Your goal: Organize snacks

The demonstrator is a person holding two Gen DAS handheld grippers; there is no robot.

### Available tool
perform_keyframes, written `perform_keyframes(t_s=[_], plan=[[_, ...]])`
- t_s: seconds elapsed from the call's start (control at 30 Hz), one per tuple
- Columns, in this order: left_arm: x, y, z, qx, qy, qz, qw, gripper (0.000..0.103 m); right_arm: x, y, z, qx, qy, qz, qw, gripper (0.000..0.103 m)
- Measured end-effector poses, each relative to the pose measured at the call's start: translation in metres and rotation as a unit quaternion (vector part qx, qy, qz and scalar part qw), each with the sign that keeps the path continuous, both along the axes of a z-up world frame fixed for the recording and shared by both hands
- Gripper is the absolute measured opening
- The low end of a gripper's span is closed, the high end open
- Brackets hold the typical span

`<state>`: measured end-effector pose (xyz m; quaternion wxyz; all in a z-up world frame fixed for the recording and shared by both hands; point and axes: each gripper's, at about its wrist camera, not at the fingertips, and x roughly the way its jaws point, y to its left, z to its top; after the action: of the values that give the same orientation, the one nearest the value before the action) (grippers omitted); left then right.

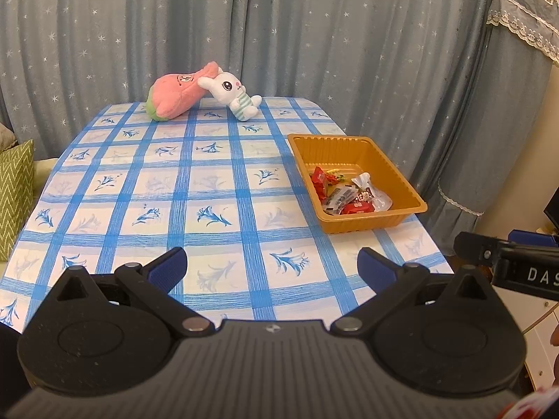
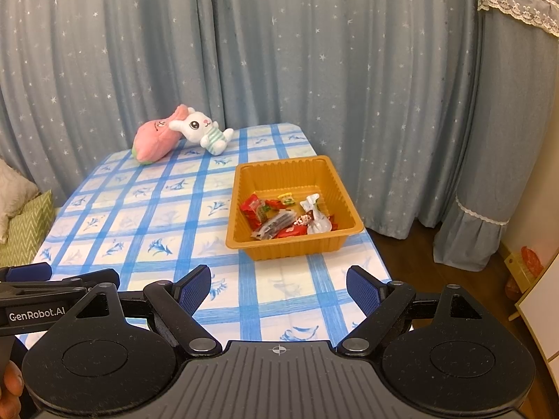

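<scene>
Left gripper and right gripper gape wide, empty; snacks fill the tray.

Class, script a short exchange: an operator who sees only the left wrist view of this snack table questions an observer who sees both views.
Operator: Is the right gripper open? I see only its side.
Observer: Yes, it is open, with nothing between its pads.
Operator: What lies beyond the table's right edge?
Observer: Bare wooden floor, with a red-orange object lying on it further right.
</scene>
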<state>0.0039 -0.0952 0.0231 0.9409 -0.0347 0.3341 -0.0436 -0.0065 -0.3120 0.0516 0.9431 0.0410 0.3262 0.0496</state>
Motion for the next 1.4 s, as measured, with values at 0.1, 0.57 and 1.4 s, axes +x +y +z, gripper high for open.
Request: perform_keyframes(t_s=[0.1,0.57,1.4], plan=[[-0.0001,-0.0002,-0.0001,0.0,0.0,0.0,1.0,0.103,0.0001,-0.0001,-0.0003,0.0,0.0,0.0,1.0,0.084],[-0.0006,-0.0006,-0.0001,0.0,0.0,0.0,1.0,0.103,0.0,-0.0008,-0.0008,0.0,0.001,-0.001,1.0,0.084],[-0.0008,-0.0027,-0.0013,0.0,0.0,0.0,1.0,0.103,0.0002,-0.0034,-0.0017,0.001,0.001,-0.001,1.0,0.084]])
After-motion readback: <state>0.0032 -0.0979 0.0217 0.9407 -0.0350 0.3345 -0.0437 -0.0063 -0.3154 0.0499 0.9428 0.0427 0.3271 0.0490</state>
